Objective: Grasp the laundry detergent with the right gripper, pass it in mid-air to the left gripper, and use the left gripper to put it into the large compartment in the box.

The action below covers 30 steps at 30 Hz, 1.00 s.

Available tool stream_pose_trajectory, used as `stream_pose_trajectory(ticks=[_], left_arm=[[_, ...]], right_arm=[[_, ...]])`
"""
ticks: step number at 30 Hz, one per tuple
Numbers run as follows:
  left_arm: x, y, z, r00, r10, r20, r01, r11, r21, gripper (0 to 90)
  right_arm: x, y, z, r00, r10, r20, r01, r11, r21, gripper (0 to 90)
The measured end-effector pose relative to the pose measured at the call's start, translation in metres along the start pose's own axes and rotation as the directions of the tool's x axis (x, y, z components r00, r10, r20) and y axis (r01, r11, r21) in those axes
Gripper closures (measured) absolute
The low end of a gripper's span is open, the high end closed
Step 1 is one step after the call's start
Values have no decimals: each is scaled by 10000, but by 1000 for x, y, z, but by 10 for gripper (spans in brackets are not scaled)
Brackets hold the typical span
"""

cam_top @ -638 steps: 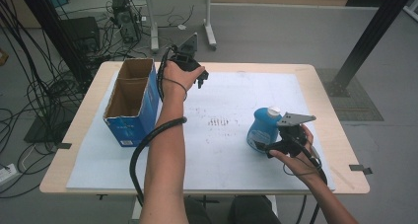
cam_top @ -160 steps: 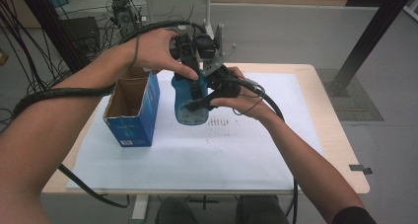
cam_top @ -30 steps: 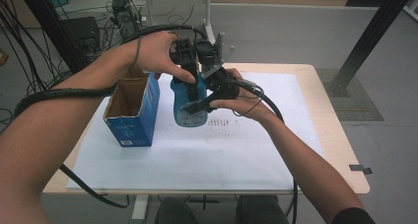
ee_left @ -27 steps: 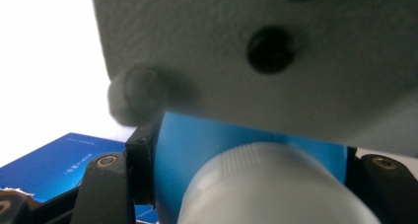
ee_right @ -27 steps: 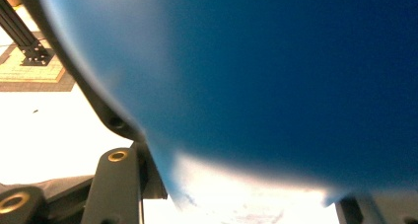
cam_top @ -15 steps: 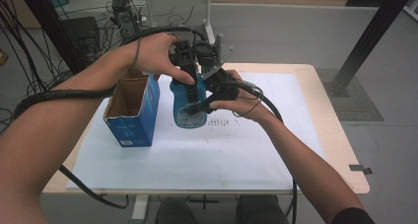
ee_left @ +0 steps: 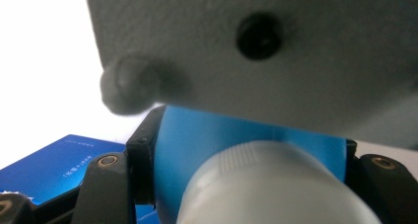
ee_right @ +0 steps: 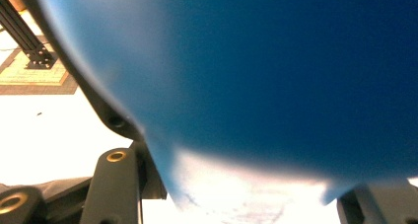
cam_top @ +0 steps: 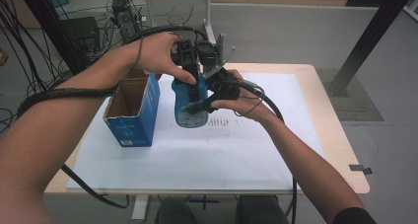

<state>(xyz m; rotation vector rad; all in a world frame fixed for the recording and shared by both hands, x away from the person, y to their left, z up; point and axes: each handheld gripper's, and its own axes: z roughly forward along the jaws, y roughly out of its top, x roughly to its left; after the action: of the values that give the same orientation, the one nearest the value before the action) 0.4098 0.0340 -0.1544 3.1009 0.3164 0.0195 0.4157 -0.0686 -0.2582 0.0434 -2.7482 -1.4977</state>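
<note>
A blue bottle [cam_top: 189,101] with a white cap hangs upright above the table, just right of an open blue cardboard box [cam_top: 131,108]. My left gripper [cam_top: 190,76] comes in from above and is shut on the bottle's upper part. In the left gripper view the blue bottle [ee_left: 231,132] sits between the black jaws of the left gripper [ee_left: 246,157], with the white cap [ee_left: 276,189] in front. My right gripper [cam_top: 196,106] is shut on the bottle's body from the right. The bottle [ee_right: 276,76] looms large in the right gripper view, clamped by the right gripper [ee_right: 246,202].
White paper [cam_top: 222,152] covers the wooden table [cam_top: 345,150]. The blue box [ee_left: 52,165] stands open-topped at the left. The right gripper's grey plate [ee_left: 276,41] hangs close over the left gripper's camera. Cables trail off the table's left side and over the floor behind.
</note>
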Motion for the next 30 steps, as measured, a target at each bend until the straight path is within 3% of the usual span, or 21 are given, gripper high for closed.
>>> stream_pose_trajectory(ticks=[30], left_arm=[[-4,-1,-5,9999,-58,-145,57,9999,-95,381]], right_arm=[[2,1,-4,10000,64,-23,-64,9996,-259,418]])
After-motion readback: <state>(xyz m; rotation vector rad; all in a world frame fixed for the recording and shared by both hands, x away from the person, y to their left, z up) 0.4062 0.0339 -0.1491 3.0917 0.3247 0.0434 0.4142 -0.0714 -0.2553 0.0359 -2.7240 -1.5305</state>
